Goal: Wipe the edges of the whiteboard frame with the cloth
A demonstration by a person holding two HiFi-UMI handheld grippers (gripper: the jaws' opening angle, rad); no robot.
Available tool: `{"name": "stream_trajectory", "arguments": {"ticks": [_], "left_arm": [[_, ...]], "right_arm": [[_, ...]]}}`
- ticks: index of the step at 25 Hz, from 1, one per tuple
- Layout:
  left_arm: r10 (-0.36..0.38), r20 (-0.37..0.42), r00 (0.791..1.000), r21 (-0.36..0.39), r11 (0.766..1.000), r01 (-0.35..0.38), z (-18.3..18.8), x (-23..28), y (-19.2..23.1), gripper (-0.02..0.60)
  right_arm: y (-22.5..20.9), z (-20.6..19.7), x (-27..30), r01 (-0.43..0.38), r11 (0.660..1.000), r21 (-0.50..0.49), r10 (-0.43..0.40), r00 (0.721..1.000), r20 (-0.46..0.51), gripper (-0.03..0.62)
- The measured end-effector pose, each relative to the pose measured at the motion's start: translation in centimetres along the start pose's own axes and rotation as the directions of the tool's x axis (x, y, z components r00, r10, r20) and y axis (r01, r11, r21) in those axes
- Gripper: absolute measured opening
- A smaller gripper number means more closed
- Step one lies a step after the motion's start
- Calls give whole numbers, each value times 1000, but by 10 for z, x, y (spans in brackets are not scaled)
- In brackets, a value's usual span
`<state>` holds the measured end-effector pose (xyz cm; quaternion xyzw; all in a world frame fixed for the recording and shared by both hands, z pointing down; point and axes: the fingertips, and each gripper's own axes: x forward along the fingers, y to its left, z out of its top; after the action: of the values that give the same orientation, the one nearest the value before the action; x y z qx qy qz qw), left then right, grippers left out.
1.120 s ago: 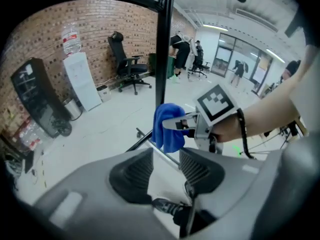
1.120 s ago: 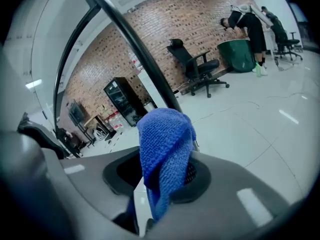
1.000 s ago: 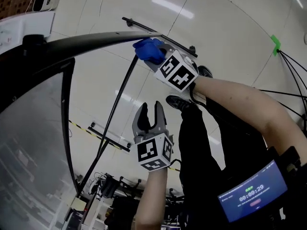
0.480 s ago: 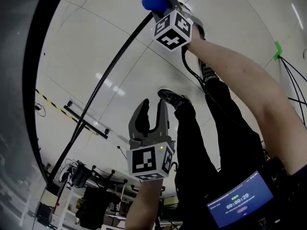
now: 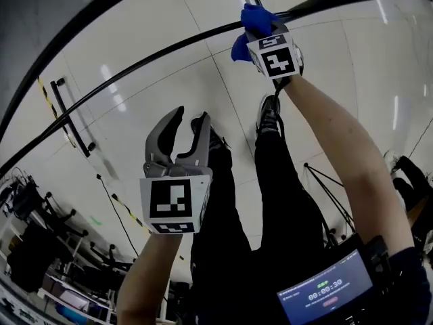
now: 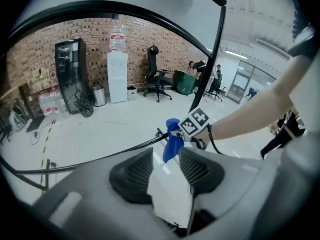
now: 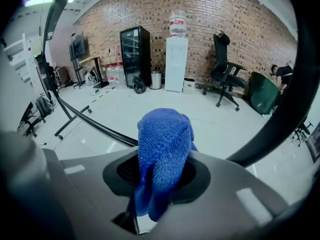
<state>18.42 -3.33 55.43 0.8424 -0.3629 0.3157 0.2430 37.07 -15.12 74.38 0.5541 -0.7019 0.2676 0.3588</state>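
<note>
The whiteboard's black frame edge [image 5: 135, 49] arcs across the head view from lower left to upper right. My right gripper [image 5: 260, 26] is shut on a blue cloth [image 5: 254, 17], which lies against that edge; a loose corner hangs below it. In the right gripper view the cloth [image 7: 165, 149] bulges up between the jaws, with the frame bar [image 7: 95, 126] behind it. My left gripper [image 5: 187, 126] hovers lower, apart from the frame, open with nothing between its pads [image 6: 132, 171]. From the left gripper view the cloth [image 6: 172, 143] hangs at the bar [image 6: 100, 159].
Below are the person's dark trousers [image 5: 270, 202] and a shoe [image 5: 269, 110] on a glossy white floor. A wrist screen [image 5: 325, 290] sits at lower right. A stand foot [image 5: 71, 117] lies left. A water dispenser [image 6: 117, 69], black cabinet [image 6: 70, 76] and office chair [image 6: 157, 79] line the brick wall.
The right gripper has slid along the black frame with the cloth and rolled. The left gripper has shifted sideways, still open. The head view has swung round.
</note>
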Motion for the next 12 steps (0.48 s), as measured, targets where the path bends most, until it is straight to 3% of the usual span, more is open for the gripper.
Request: {"name": "stream_trajectory", "arguments": {"ticks": [4,7,9,12], "left_arm": [[5,9,1000,-6,1000,-5,-11,-19,9,164],[21,10,1000,-58,998,-20,-29,-31,16,164],[31,3,1000,-101,994,-30,-44,-36,18,164],[37,-11,999,-139,990,-38,-60,-35,21,164]], "right_arm": [[-41,11,-3,119,993,23,-119,993,-4,112],[-86,7,-5,210,977,25,-208,976,-68,112],[-102,-8,-6,215,975,52,-207,971,-122,112],[-99,-11,-7,158,967,200,-142,986,-90,107]]}}
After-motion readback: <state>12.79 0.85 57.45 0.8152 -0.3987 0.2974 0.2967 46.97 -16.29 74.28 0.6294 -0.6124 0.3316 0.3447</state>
